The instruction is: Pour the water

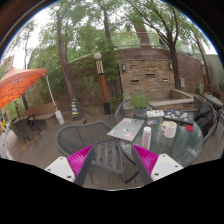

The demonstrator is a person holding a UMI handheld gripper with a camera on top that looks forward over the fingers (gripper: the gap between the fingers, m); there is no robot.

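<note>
We're at the start: fingers (112,160) spread wide, holding nothing, over a chair (100,140). The bottle (147,137) and cup (169,129) stand on the glass table (185,148) just ahead, near each other, untouched. Grab, lift and pour all remain, as we judge it.

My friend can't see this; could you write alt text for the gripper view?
The tool, its pink-padded fingers open and empty, points at a round glass patio table holding a small white plastic bottle and white cup.
</note>
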